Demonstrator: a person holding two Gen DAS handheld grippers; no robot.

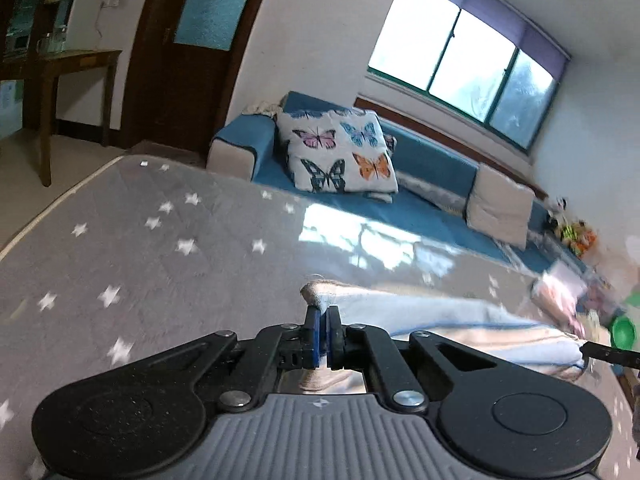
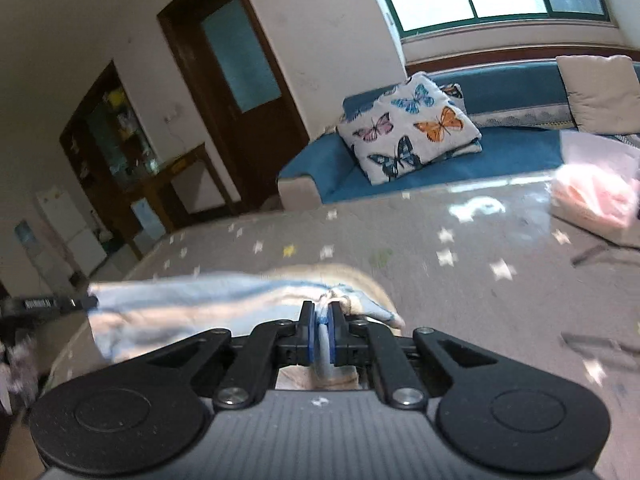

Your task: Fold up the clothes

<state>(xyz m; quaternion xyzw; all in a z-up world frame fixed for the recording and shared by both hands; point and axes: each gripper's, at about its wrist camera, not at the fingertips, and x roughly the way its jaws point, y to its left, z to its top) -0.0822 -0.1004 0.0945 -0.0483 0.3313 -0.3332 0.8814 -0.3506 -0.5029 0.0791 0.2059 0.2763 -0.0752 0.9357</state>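
A pale blue and beige striped garment hangs stretched between both grippers above the grey star-patterned surface. My left gripper is shut on one corner of the garment, its blue pads pressed on the cloth. In the left wrist view the other gripper's black fingertip holds the far end at the right. My right gripper is shut on the opposite corner of the garment, with a fold of cloth bunched between its pads. The left gripper's tip shows at the left of the right wrist view.
A blue sofa with a butterfly cushion and beige cushions stands beyond the surface. A pink and white folded pile lies at the surface's far right. A green bowl and toys sit at the right. A wooden table stands left.
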